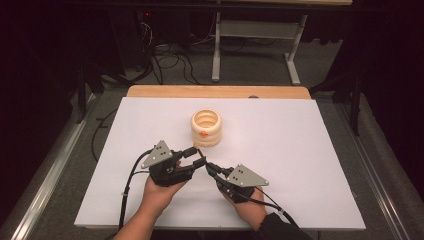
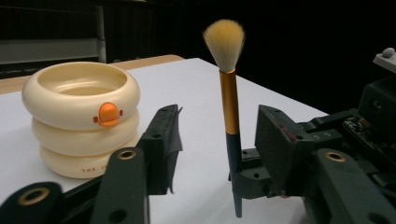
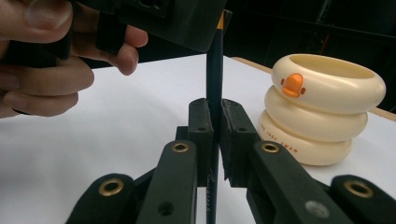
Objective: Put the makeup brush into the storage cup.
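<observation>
**Brush stands tall between two grippers**

The makeup brush point(image 2: 229, 100) is bolt upright, long axis vertical: fluffy blond bristles at the very top, a shiny gold ferrule under them, then a slim dark handle running straight down. In the right gripper view that handle point(image 3: 215, 70) is pinched squarely between the two black pads; the right gripper point(image 1: 209, 167) is clamped tight on it, low on the shaft.

Across from it, the left gripper point(image 1: 194, 151) sits with its jaws partly apart. In the left gripper view the brush stands in the gap between them, touching neither pad, so this gripper grasps nothing. The person's left hand point(image 3: 51, 60) wraps around the gripper's body close by.

Seen from the high view, both grippers meet nose to nose near the middle of the white tabletop point(image 1: 300, 150), and the brush sits right at that meeting point, just in front of the cream holder point(image 1: 206, 127).

That holder is a glossy stack of three rounded rings, hollow and open at the top, with a small orange duck bill on the upper ring and tiny lettering on the lowest.
</observation>
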`<action>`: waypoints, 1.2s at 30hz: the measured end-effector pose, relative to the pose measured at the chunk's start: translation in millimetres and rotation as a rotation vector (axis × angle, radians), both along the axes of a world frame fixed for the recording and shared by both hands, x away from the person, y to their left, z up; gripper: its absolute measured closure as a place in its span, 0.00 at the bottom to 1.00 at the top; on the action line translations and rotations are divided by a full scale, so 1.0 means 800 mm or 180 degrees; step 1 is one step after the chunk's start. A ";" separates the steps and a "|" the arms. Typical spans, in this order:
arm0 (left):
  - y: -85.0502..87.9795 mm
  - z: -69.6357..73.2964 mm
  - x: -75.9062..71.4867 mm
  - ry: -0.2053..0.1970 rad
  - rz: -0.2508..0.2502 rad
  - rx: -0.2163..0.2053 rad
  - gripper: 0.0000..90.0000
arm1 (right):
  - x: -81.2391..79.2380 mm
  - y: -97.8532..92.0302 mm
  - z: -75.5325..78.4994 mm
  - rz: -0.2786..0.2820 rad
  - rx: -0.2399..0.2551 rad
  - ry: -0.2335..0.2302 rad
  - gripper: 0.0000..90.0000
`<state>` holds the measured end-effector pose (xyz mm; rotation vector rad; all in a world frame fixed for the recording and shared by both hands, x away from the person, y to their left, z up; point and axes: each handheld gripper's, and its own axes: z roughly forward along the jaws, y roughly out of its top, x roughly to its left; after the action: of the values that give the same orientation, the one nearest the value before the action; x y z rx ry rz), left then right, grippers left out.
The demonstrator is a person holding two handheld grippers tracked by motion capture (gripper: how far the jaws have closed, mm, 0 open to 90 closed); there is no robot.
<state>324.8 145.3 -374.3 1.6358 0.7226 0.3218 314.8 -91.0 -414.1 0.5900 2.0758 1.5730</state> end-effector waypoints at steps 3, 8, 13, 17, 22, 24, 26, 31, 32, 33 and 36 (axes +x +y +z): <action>0.000 0.000 0.000 0.0001 -0.0019 -0.0006 0.64 | 0.000 0.000 0.000 0.0001 -0.0007 -0.0004 0.96; 0.001 -0.001 0.001 0.0041 -0.0050 -0.0077 0.70 | 0.000 0.000 0.000 -0.0008 -0.0016 -0.0006 0.96; 0.002 -0.002 0.002 0.0078 -0.0102 -0.0138 0.74 | -0.001 0.000 0.000 0.0013 -0.0028 -0.0001 0.96; 0.002 -0.003 0.003 0.0082 -0.0107 -0.0163 0.79 | -0.001 0.000 0.000 0.0013 -0.0025 -0.0005 0.96; 0.003 -0.002 0.002 0.0072 -0.0125 -0.0188 0.82 | -0.001 0.001 -0.001 -0.0003 -0.0049 -0.0012 0.96; 0.003 -0.002 0.002 0.0073 -0.0136 -0.0183 0.84 | 0.000 0.001 -0.001 0.0008 -0.0033 -0.0018 0.96; 0.003 -0.002 0.002 0.0073 -0.0140 -0.0188 0.86 | 0.000 0.001 -0.001 0.0014 -0.0028 -0.0019 0.96; 0.003 -0.002 0.002 0.0068 -0.0138 -0.0199 0.88 | 0.000 0.002 -0.001 0.0007 -0.0021 -0.0022 0.96; 0.003 -0.002 0.002 0.0067 -0.0137 -0.0205 0.88 | 0.000 0.002 -0.001 0.0010 -0.0021 -0.0022 0.96; 0.003 -0.002 0.002 0.0068 -0.0137 -0.0207 0.89 | 0.000 0.002 -0.001 0.0010 -0.0023 -0.0025 0.96; 0.003 -0.002 0.002 0.0070 -0.0143 -0.0208 0.90 | -0.001 0.002 -0.002 0.0002 -0.0025 -0.0022 0.96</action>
<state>326.2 147.6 -376.1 1.5934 0.7051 0.2457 314.3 -89.1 -415.4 0.5802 2.0763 1.5644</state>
